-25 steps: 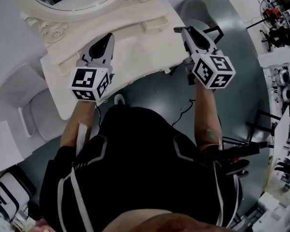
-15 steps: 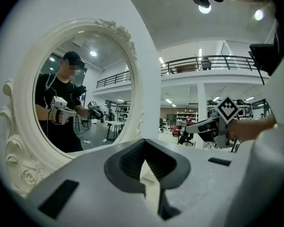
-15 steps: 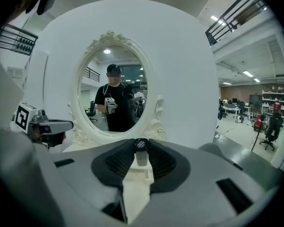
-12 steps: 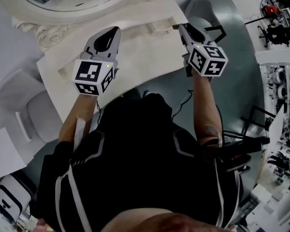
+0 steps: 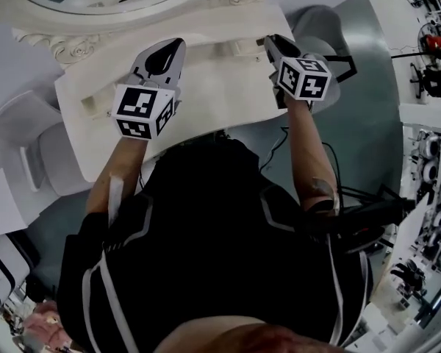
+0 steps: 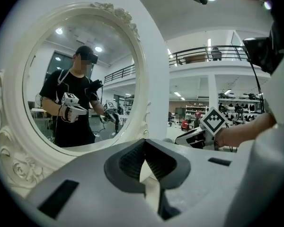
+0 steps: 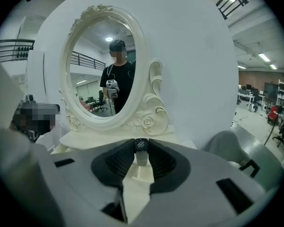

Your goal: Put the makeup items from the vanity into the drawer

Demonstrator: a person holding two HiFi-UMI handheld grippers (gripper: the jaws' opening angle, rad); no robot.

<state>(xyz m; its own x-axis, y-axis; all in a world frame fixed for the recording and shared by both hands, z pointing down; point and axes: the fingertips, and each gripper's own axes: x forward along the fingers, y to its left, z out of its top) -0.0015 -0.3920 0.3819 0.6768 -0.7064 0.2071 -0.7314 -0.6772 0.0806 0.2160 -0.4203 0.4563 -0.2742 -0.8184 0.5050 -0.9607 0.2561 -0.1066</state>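
The right gripper (image 5: 273, 44) is partly closed and pinches a small bottle (image 7: 141, 155) with a black cap at its tips. The bottle stands up straight, cap on top, over the back of the white vanity (image 5: 206, 98), just in front of the mirror (image 7: 104, 65). The left gripper (image 6: 143, 161) is closed with nothing in it and is well off to the left, so the right one should carry the bottle down into the drawer, though I cannot tell where an open drawer is.
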